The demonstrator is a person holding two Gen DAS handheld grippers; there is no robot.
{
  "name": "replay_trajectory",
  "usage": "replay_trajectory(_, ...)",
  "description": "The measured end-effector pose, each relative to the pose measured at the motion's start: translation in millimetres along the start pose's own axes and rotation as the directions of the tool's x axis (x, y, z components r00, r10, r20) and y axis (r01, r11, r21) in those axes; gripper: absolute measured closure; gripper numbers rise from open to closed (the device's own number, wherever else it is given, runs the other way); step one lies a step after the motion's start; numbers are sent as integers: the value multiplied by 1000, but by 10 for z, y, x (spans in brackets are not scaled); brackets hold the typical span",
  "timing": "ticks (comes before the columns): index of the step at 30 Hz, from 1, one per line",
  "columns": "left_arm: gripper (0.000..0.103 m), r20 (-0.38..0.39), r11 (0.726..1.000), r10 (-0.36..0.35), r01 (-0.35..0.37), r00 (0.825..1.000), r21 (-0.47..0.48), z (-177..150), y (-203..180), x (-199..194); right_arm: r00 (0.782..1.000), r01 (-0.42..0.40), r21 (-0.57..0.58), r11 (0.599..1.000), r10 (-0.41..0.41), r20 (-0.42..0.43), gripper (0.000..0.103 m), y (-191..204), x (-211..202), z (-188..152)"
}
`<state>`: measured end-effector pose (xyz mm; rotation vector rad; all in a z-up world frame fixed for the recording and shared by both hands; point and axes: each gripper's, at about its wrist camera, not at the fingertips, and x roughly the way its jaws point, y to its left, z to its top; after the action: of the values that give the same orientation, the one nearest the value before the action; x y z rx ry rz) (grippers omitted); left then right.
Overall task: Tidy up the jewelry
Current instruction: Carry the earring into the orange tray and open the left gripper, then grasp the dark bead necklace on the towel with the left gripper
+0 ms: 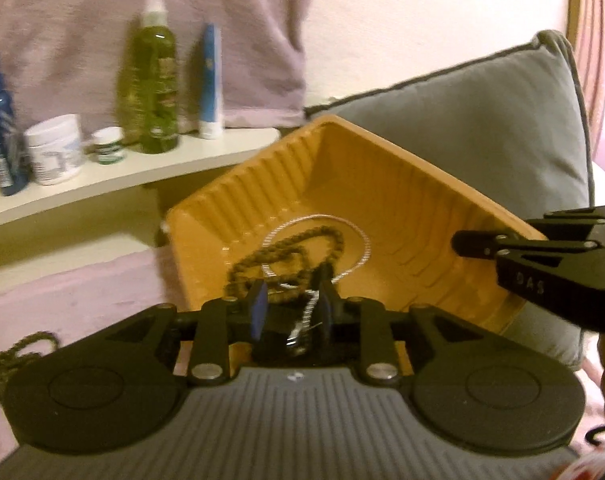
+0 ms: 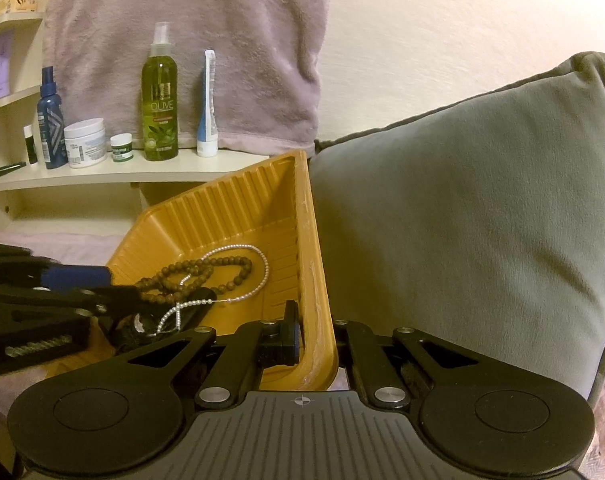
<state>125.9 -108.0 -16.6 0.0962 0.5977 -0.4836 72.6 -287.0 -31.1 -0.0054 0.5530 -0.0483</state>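
Inside the ribbed mustard-yellow plastic tray (image 2: pixel 238 216), near its front edge: a string of small white pearls (image 2: pixel 258 276) looped over a strand of brown wooden beads (image 2: pixel 206 270). Left gripper (image 1: pixel 292 300) reaching over the tray's near rim, blue-padded fingers (image 1: pixel 258 304) slightly spread, pearl strand dangling between them, not visibly pinched. Right gripper (image 2: pixel 314 340) pressed together on the tray's right rim, holding it tilted. Behind the tray, a grey velvet cushion (image 2: pixel 482 208). On the cream shelf (image 2: pixel 114 176) beyond, a green olive spray bottle (image 2: pixel 160 100).
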Motion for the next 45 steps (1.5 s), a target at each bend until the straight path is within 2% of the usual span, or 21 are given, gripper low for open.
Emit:
replay_trajectory(5,79,7,995,84,-84,996,-56,-79,250,-224,1000,2,-2,1000,-2,0,99,0,7,-5)
replay_trajectory(9,79,-2,980,177,-177,984,-92,-186,511,-400,1000,3,-3,1000,-3,1,99,-2,6,-6)
replay_trajectory(12,79,-21,961,250,-251,968,-119,-286,744,-511,1000,4,-3,1000,-4,0,99,-4,0,-5)
replay_trajectory(17,79,-63,919,360,-366,931,-148,-464,1120,-645,1000,5,-5,1000,-5,0,99,-5,7,-6)
replay_trajectory(21,79,-92,891,416,-425,905,-158,-563,1351,-710,1000,7,-10,1000,-7,0,99,3,6,-7)
replay_trajectory(25,78,-105,884,437,-448,893,-135,-626,1490,-729,1000,10,-15,1000,-10,-2,99,12,7,-12)
replay_trajectory(29,75,-130,888,432,-446,892,-113,-643,1570,-673,1000,13,-18,1000,-13,-5,99,24,8,-13)
replay_trajectory(34,69,-173,882,402,-430,899,-190,-670,1681,-563,1000,19,-23,1000,-19,-6,99,35,18,-12)
replay_trajectory(38,62,-190,854,404,-444,895,-271,-686,1704,-447,1000,20,-26,999,-20,-11,99,25,30,-14)
replay_trajectory(40,62,-192,831,415,-456,889,-318,-692,1717,-400,1000,21,-28,999,-22,-13,99,22,39,-14)
replay_trajectory(45,62,-207,796,437,-484,875,-364,-701,1738,-278,1000,25,-28,999,-26,-18,98,16,62,-21)
